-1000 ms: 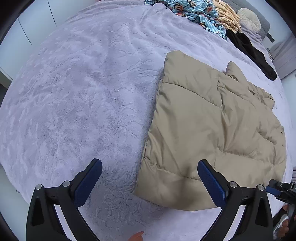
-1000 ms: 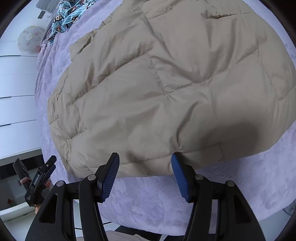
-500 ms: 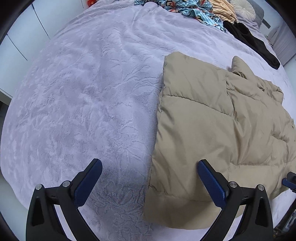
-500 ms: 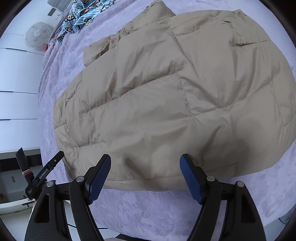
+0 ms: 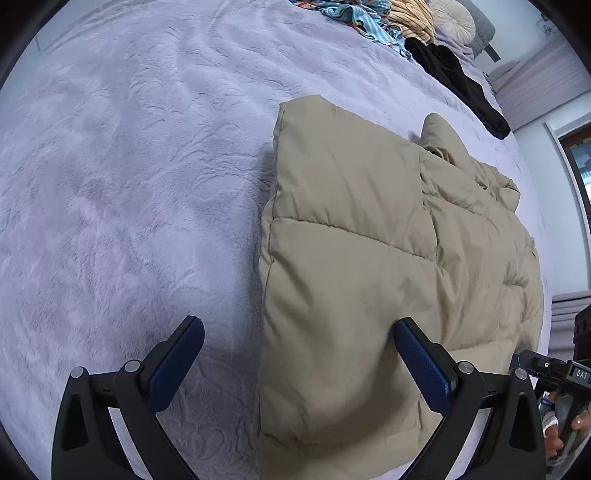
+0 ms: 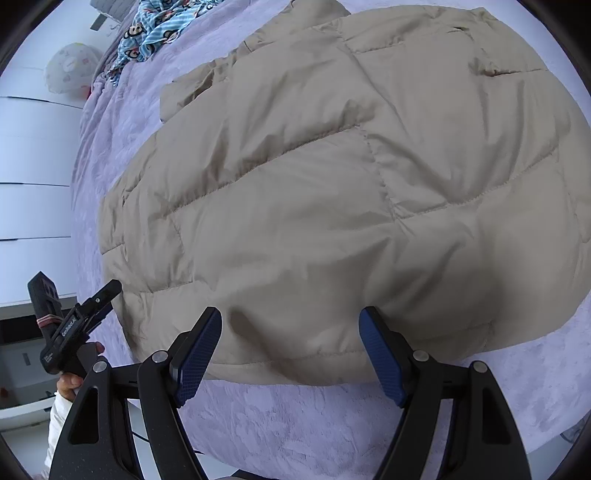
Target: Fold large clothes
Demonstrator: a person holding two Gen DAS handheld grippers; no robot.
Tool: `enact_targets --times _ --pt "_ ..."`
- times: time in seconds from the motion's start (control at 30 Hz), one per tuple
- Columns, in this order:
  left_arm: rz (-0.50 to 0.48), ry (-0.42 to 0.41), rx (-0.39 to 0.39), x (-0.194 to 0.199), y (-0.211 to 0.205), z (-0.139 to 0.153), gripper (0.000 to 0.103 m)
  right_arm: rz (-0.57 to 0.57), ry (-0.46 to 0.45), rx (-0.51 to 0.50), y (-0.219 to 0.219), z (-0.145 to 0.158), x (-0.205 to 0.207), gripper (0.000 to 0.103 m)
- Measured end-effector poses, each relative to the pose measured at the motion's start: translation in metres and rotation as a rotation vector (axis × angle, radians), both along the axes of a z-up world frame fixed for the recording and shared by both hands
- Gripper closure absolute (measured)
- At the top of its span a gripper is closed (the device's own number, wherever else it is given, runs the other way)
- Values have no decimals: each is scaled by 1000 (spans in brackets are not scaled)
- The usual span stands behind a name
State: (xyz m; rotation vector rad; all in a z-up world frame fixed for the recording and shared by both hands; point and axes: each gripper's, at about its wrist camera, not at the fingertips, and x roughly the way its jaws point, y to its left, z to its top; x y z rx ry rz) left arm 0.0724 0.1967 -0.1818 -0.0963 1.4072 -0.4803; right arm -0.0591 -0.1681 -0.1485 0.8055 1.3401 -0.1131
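A beige quilted puffer jacket (image 5: pixel 369 266) lies folded on a lilac plush bed cover (image 5: pixel 129 184); it also fills the right wrist view (image 6: pixel 314 184). My left gripper (image 5: pixel 299 354) is open, low over the jacket's near left corner, one finger over the bed cover and one on the jacket. My right gripper (image 6: pixel 291 347) is open at the jacket's near hem, its blue pads straddling the edge. The right gripper shows at the left view's right edge (image 5: pixel 554 373), and the left gripper shows at the right view's left edge (image 6: pixel 74 325).
A blue patterned garment (image 5: pixel 354 14), a yellow striped one (image 5: pixel 410 18) and a black one (image 5: pixel 461 85) lie at the bed's far end near a round cushion (image 5: pixel 452 16). White cabinet fronts (image 6: pixel 33 184) stand beside the bed.
Both grippers have moved closer and lower onto the jacket's near edge. The right gripper, narrower a second ago, has opened wider. The jacket lies as before.
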Motion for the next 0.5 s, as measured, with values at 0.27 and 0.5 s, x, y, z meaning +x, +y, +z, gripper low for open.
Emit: enact_targets --times 0.27,0.5 --pt "-173 190 -255 22 -32 -38 0 -1 1 -8 0 -2 0 23" --pt "-229 209 -213 28 -63 -49 0 3 -8 -23 1 4 1 23"
